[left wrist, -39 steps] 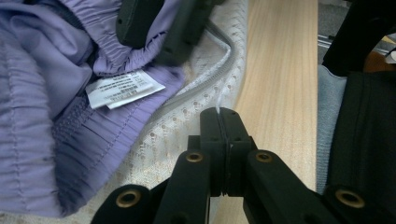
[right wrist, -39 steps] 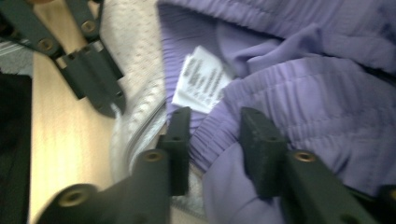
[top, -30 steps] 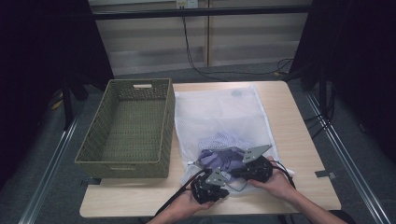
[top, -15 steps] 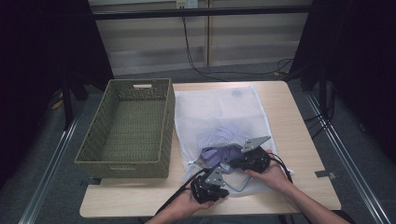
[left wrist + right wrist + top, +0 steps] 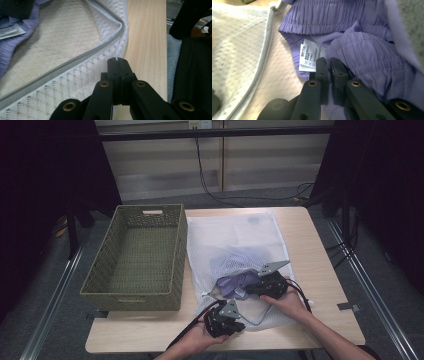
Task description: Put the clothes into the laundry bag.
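Observation:
A white mesh laundry bag lies flat on the table, its grey zipper open along the near edge. A purple garment sits at the bag's mouth, partly under the mesh. My left gripper is at the table's front edge, shut on the bag's mesh rim beside the zipper. My right gripper reaches into the opening and is shut on the purple garment, right next to its white care label.
An olive woven basket stands on the left half of the wooden table, touching the bag's left side. Black cables trail from both grippers off the front edge. The person's clothing is close on the right of the left gripper view.
My right gripper has shifted a little away from the person, taking the purple garment with it. The left gripper has stayed put on the bag's rim.

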Available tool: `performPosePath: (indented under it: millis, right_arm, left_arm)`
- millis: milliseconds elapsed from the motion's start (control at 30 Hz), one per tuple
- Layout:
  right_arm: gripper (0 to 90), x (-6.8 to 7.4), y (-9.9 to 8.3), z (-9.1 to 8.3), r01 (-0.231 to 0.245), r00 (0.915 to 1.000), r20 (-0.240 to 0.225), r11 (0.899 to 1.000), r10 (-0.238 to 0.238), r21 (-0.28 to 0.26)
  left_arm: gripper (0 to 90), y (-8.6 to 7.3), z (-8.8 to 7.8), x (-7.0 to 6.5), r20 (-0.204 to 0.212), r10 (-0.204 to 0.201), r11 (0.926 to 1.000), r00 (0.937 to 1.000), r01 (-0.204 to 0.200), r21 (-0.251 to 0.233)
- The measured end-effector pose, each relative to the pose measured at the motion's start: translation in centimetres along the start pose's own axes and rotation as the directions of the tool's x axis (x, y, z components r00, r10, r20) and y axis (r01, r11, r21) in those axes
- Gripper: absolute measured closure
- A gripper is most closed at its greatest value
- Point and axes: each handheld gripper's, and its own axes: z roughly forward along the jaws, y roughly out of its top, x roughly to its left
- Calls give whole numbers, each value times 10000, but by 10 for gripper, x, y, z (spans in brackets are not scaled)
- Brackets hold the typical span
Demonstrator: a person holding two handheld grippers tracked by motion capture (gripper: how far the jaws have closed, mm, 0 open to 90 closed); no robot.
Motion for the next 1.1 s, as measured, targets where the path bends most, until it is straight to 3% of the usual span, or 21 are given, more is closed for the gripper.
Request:
performPosePath:
  millis: [300, 467, 767, 867, 1100]
  right_arm:
    - [848, -8, 5, 6, -302, 9994, 156, 9995, 304, -129]
    - [830, -15, 10, 11, -389, 9990, 214, 9992, 391, -110]
    - [809, -26, 18, 16, -422, 9989, 192, 9991, 422, -2]
    - [803, -28, 20, 17, -566, 9977, 366, 9984, 566, -10]
    - [788, -41, 26, 22, -772, 9949, 653, 9970, 775, -63]
  left_arm:
    - [900, -2, 3, 0, 34, -100, 9992, 9999, 101, -385]
    - [900, -2, 2, 1, 201, -80, 9994, 9998, 86, -324]
    - [900, -2, 2, 1, 118, -33, 9993, 9999, 37, -364]
    - [900, -2, 0, 2, 126, -123, 9997, 9998, 126, -218]
    - [900, -2, 2, 1, 153, -88, 9992, 9998, 93, -378]
